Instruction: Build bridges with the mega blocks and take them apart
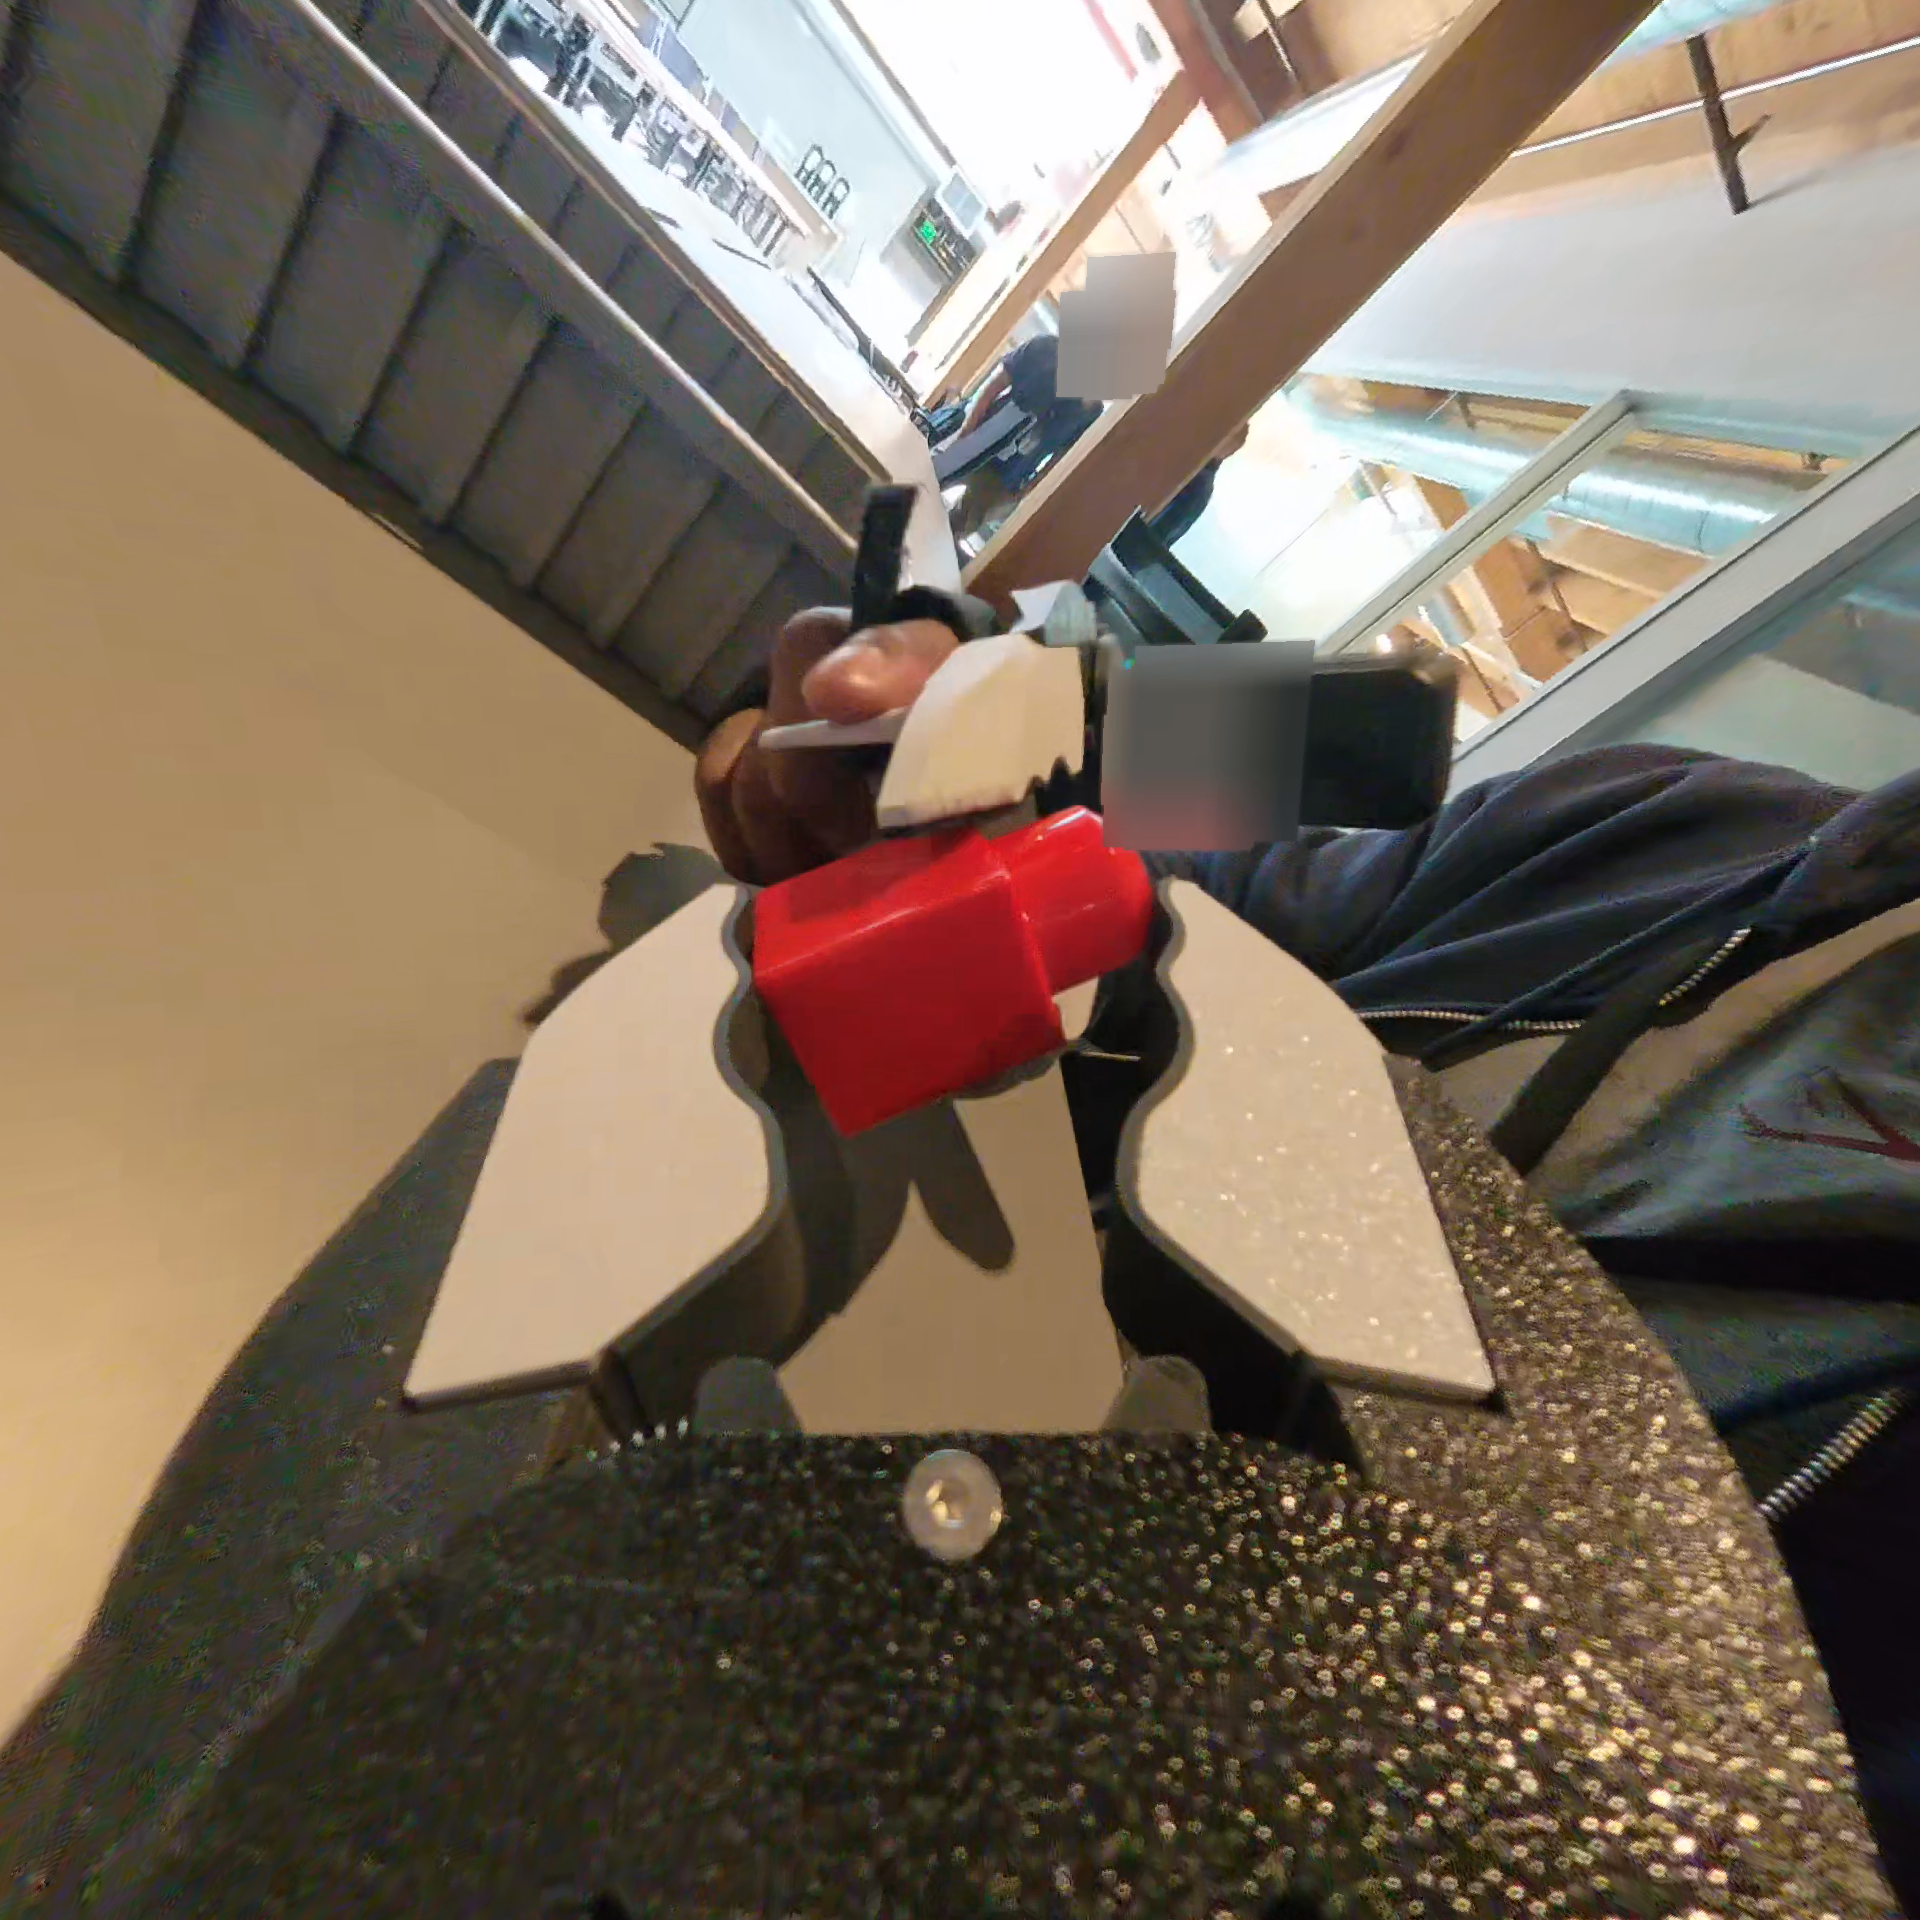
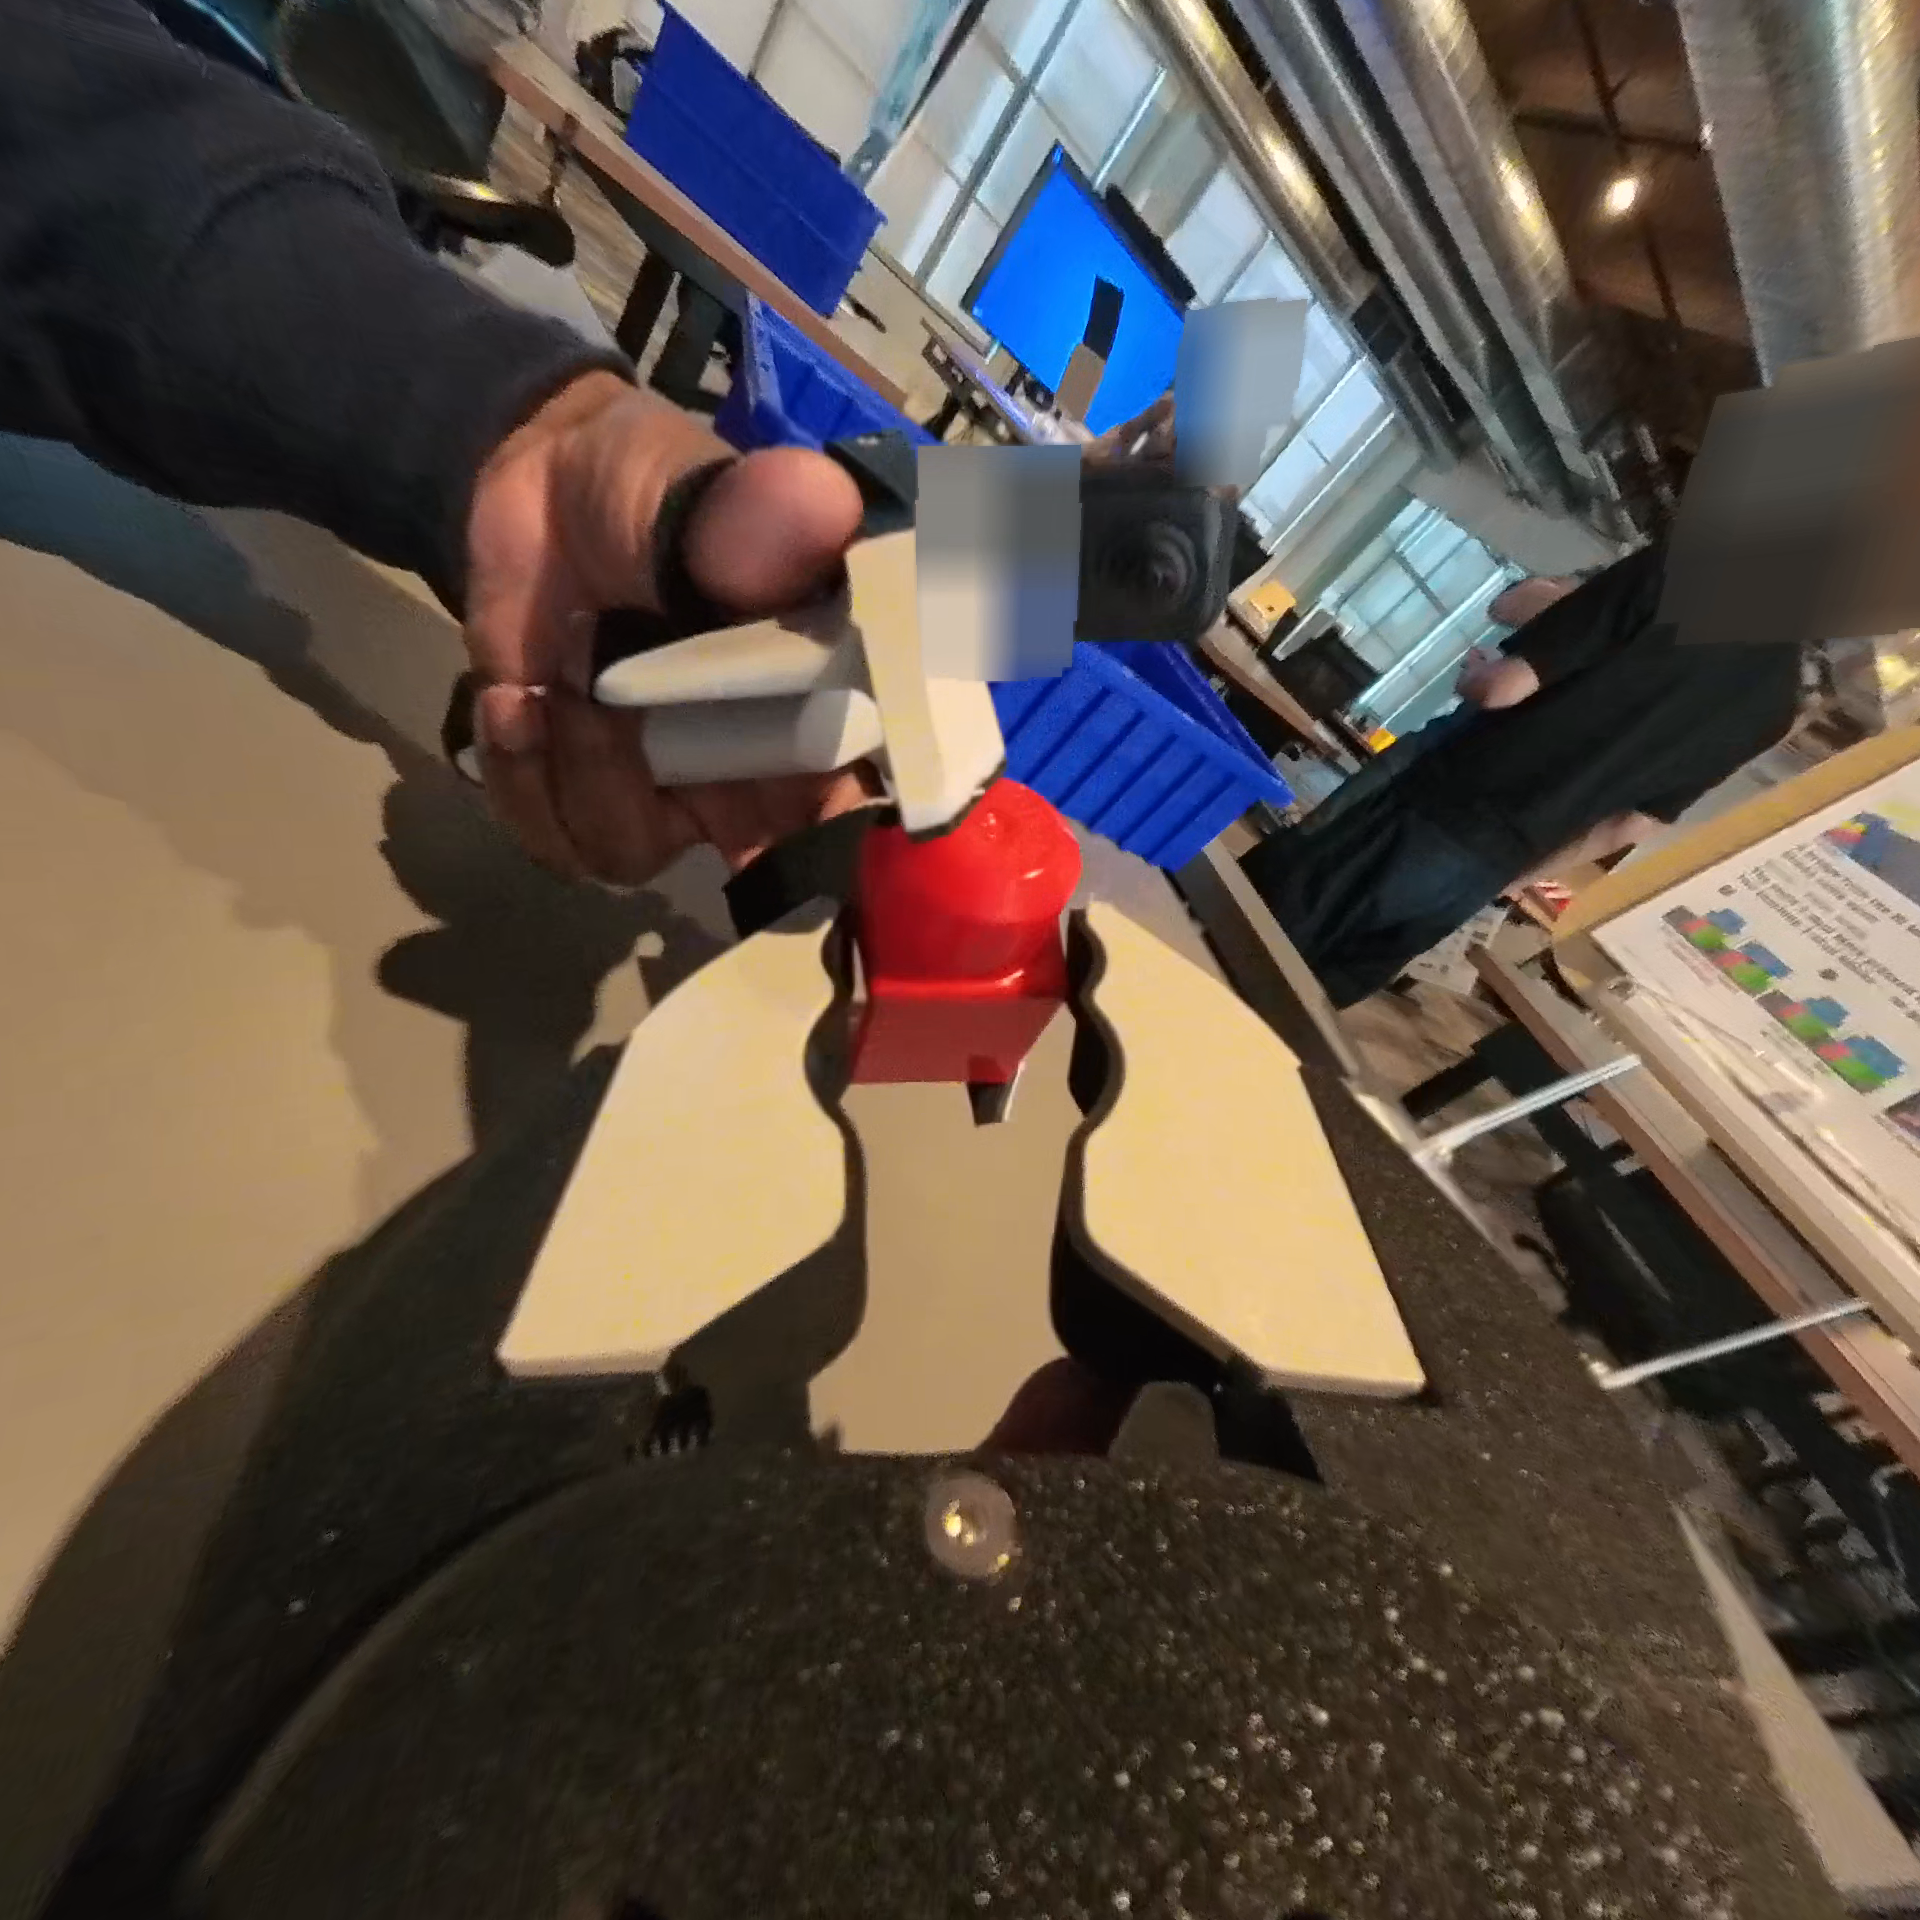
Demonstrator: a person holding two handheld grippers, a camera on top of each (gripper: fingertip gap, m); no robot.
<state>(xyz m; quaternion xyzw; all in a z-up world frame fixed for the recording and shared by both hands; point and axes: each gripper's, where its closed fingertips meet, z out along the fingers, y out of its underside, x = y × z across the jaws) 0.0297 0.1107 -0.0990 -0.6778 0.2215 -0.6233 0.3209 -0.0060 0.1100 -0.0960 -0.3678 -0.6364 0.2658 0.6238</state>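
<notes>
One red mega block (image 1: 894,977) with a single stud is held in the air above the beige table (image 1: 208,727). My left gripper (image 1: 951,935) is shut on it end to end, one fingertip at its base and one at the stud. In the right wrist view the same red block (image 2: 961,997) sits stud up between my right gripper's (image 2: 961,987) fingertips, which are shut on its body. The other gripper shows in each view, held by a hand (image 2: 582,644), its white fingers (image 2: 925,727) touching the stud. No other blocks are in view.
A grey ribbed upholstered panel (image 1: 416,312) runs along the table's far edge. The holder's dark jacket (image 1: 1558,935) is close on the right. Blue bins (image 2: 1132,748), a blue screen (image 2: 1070,281), a standing person (image 2: 1507,810) and a board with a printed sheet (image 2: 1766,987) lie beyond. The tips of both grippers are at nearly the same place. My left gripper's tips are some 25 cm from the grey ribbed upholstered panel (image 1: 416,312).
</notes>
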